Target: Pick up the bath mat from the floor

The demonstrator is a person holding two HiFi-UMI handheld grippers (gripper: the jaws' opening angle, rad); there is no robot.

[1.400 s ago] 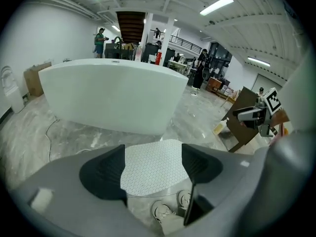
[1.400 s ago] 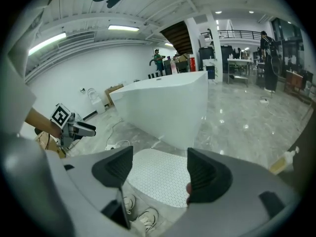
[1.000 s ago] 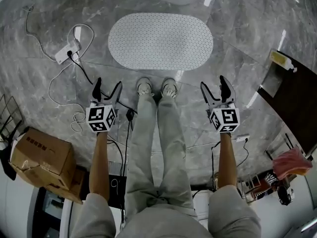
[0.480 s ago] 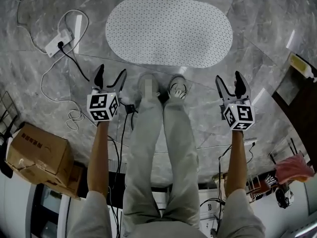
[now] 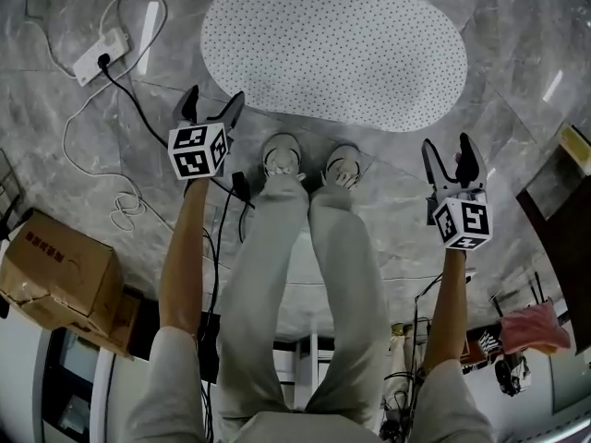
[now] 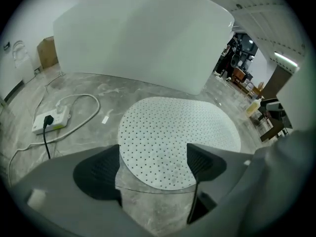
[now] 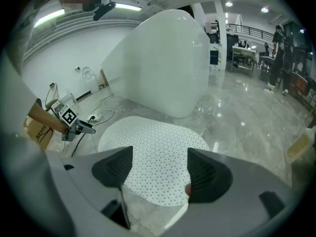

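In the head view, the white oval perforated bath mat (image 5: 332,49) lies flat on the grey marble floor (image 5: 83,164) at the upper centre of the frame, just beyond the person's pale shoes (image 5: 282,155). The left gripper (image 5: 213,104) sits at the upper left, its tips over the floor just beside the mat's near-left edge. The right gripper (image 5: 449,155) is at the right, lower in the frame, near the mat's right end but apart from it. A white power strip with a black plug (image 5: 102,51) lies at the upper left and a brown cardboard box (image 5: 60,270) at the lower left.

In the left gripper view, the dark jaws stand well apart, having just been opening. Nothing is gripped; the mat's rounded near edge and bare floor show through the gap. A white curved bathtub wall (image 6: 143,38) fills the top of the frame.

In the right gripper view, the jaws also stand wide apart and hold nothing. The mat's near edge shows between them, with the left gripper small at the left edge.
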